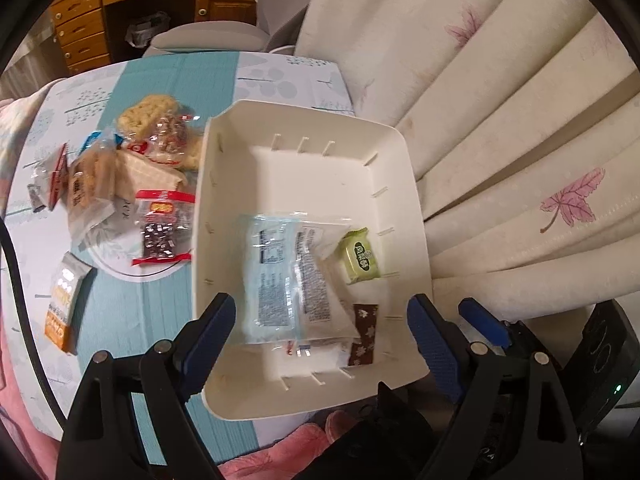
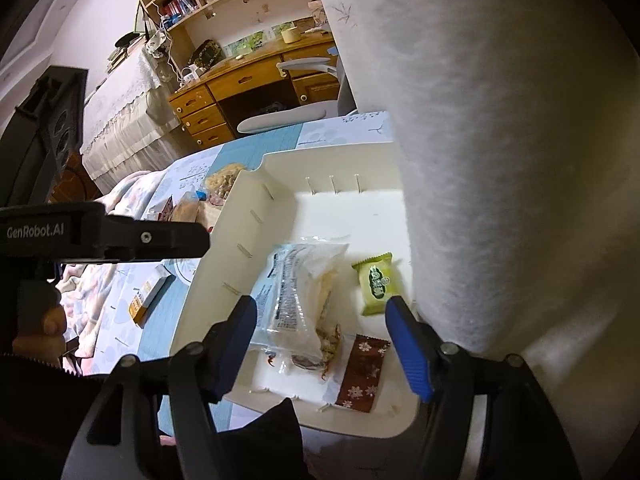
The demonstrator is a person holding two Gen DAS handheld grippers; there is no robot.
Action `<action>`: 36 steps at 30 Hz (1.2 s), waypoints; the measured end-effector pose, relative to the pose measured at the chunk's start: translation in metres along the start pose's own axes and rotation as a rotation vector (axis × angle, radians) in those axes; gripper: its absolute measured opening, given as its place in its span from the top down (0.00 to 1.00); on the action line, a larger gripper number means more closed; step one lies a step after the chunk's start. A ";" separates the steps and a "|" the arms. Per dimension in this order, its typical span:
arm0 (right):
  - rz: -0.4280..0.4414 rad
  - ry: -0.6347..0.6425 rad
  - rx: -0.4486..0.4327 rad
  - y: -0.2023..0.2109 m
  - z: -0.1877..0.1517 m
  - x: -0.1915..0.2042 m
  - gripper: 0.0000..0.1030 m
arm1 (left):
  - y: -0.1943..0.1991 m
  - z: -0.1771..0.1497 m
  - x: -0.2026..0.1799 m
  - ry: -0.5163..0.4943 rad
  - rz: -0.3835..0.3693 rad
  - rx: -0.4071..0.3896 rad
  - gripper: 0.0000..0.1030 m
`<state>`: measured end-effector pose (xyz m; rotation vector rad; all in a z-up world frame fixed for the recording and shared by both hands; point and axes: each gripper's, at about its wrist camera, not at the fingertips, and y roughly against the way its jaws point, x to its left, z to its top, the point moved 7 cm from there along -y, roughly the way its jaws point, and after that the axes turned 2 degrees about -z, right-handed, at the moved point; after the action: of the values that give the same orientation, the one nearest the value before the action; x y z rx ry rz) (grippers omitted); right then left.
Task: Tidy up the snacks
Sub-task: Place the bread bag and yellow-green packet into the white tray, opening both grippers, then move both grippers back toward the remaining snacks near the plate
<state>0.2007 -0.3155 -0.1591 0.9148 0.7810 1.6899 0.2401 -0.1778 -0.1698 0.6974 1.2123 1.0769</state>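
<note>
Both claws empty above the tray

Our left claw (image 1: pixel 320 320) and right claw (image 2: pixel 322 334) hang spread over the white tray (image 1: pixel 224 208), already holding a clear packet (image 1: pixel 288 276), green (image 1: pixel 360 258) and brown (image 1: pixel 365 334) sweets; several snacks (image 1: pixel 160 224) remain on the worktop (image 1: pixel 128 312).

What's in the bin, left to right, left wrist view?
Clear packet → green packet, inside the white bin. The brown packet is omitted: its span overlaps the other two packets.
</note>
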 end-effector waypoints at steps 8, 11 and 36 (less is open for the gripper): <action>0.023 -0.027 0.008 -0.003 0.002 0.018 0.35 | 0.027 -0.010 0.030 -0.023 0.066 -0.080 0.16; 0.029 -0.034 0.012 -0.006 0.000 0.029 0.35 | 0.037 -0.016 0.043 -0.037 0.070 -0.104 0.16; -0.085 -0.256 0.000 -0.023 -0.037 0.177 0.35 | 0.128 -0.046 0.223 -0.188 0.115 -0.141 0.16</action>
<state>0.1450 -0.1422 -0.1613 1.0590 0.6384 1.4639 0.1596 0.0699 -0.1539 0.7481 0.9354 1.1522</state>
